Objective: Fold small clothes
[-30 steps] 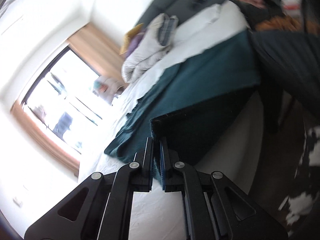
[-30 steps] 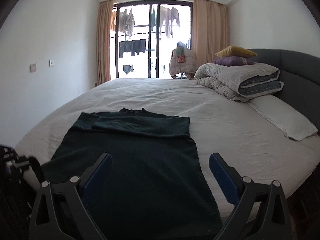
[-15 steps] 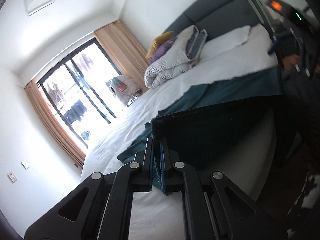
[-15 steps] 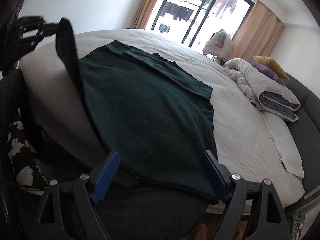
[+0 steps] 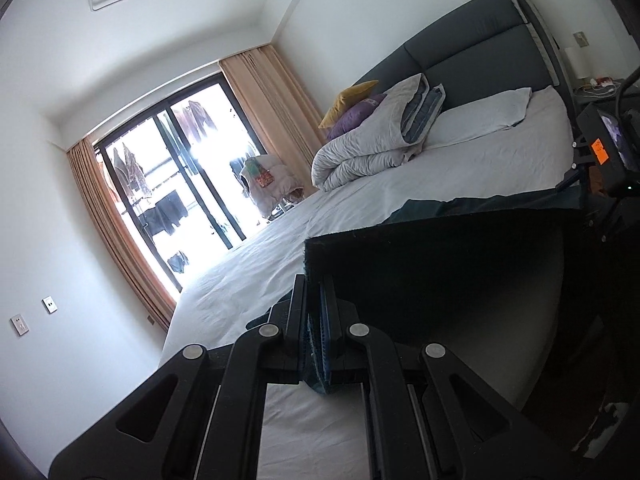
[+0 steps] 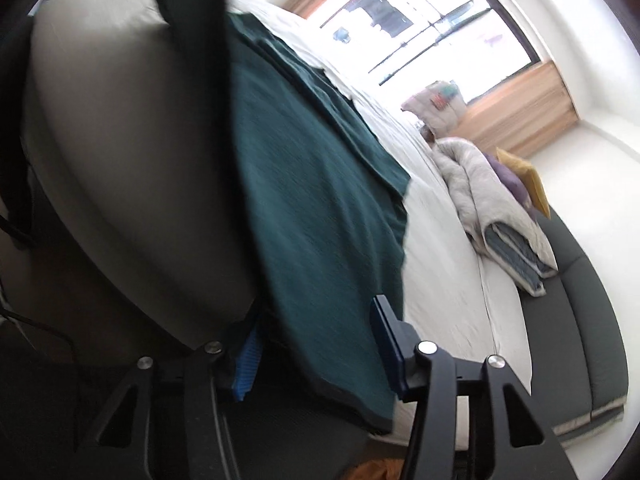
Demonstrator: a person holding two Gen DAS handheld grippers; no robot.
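Note:
A dark green garment [image 6: 320,184] lies spread on the white bed [image 6: 440,264], its near hem hanging over the mattress edge. My left gripper [image 5: 316,292] is shut on one hem corner and holds it up, so the dark fabric [image 5: 440,264] stretches away to the right. My right gripper [image 6: 320,344] sits low at the bed's edge, strongly rolled. Its jaws are closing with the other end of the hem between the blue pads [image 6: 248,360], which still stand apart from the cloth. The raised corner [image 6: 188,0] shows as a dark strip at the top left.
A folded grey duvet [image 5: 376,148] with a yellow and a purple cushion [image 5: 352,96] lies near the dark headboard [image 5: 460,44], beside a white pillow [image 5: 480,116]. Curtained glass doors [image 5: 180,184] are beyond the bed. The mattress side [image 6: 120,160] drops away below the hem.
My right gripper sank to the bed's near edge, rolled over, and its jaws narrowed around the hem. My left gripper rose and rolled with its corner still held.

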